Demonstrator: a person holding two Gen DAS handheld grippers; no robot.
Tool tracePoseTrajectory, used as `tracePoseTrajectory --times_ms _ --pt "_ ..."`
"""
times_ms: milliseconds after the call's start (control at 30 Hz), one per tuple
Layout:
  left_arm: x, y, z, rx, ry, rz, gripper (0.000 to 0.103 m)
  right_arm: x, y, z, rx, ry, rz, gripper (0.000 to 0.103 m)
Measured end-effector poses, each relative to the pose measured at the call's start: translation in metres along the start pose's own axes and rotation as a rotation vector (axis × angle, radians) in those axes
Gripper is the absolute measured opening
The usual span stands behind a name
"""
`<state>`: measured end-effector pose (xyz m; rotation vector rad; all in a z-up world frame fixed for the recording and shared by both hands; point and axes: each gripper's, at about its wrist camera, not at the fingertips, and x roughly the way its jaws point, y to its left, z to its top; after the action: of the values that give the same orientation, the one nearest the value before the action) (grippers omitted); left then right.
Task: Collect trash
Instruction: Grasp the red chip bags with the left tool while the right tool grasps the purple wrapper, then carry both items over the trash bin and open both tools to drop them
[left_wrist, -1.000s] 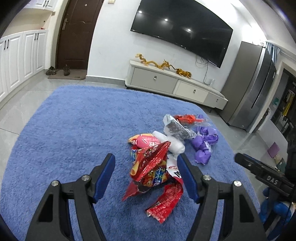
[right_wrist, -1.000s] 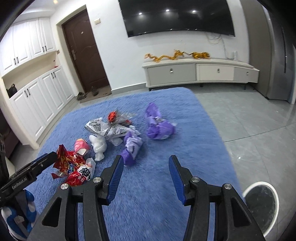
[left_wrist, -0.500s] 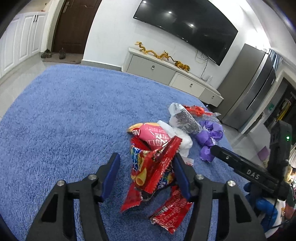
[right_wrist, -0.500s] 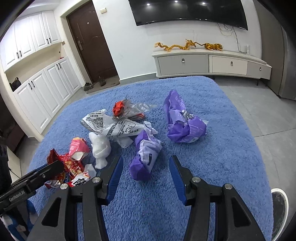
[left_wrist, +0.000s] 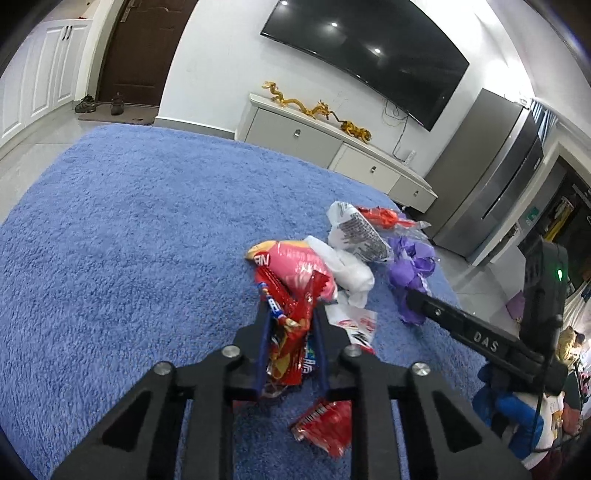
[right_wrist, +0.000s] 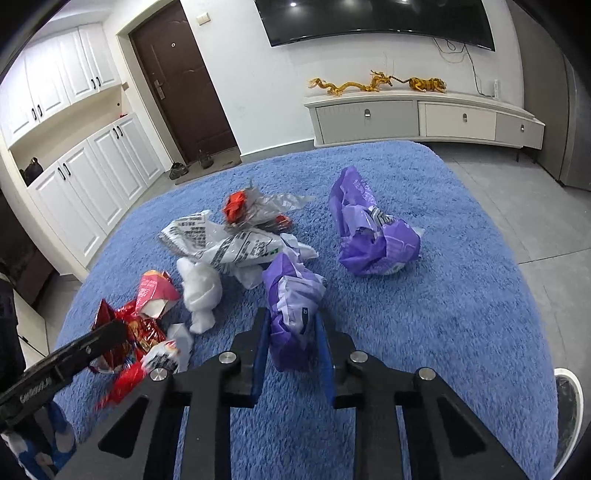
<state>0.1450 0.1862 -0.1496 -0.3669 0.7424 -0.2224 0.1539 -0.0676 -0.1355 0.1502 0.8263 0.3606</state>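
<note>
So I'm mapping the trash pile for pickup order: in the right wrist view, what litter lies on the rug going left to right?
Red snack wrapper → white crumpled bag → purple bag in the right tool → larger purple bag.

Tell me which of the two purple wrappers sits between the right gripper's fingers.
The nearer, smaller purple wrapper, beside the white printed bag. The larger purple wrapper lies apart, farther off on the blue rug.

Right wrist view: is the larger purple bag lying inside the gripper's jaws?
No, the larger purple bag lies apart on the blue rug.
</note>
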Motion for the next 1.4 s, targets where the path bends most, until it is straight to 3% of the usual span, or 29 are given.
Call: tracePoseTrajectory --times_ms 267,733,1033,1400 --pt "-0.041 0.005 -0.008 -0.052 -0.060 -0.024 0.018 -0.045 0.000 -0.018 0.009 -0.036 -0.020 0.022" --pt "-0.144 -0.026 -0.022 0.014 -0.200 -0.043 0.018 -0.144 0.019 -0.045 0.005 -0.163 -0.037 0.022" --pt "-0.186 -0.076 -0.031 0.092 -0.253 -0.085 0.018 -0.210 0.018 -0.060 0.014 -0.274 -0.041 0.022" --pt "-0.209 -0.147 -0.038 0.186 -0.260 -0.163 0.018 -0.289 -0.020 -0.087 0.091 -0.426 -0.155 0.022"
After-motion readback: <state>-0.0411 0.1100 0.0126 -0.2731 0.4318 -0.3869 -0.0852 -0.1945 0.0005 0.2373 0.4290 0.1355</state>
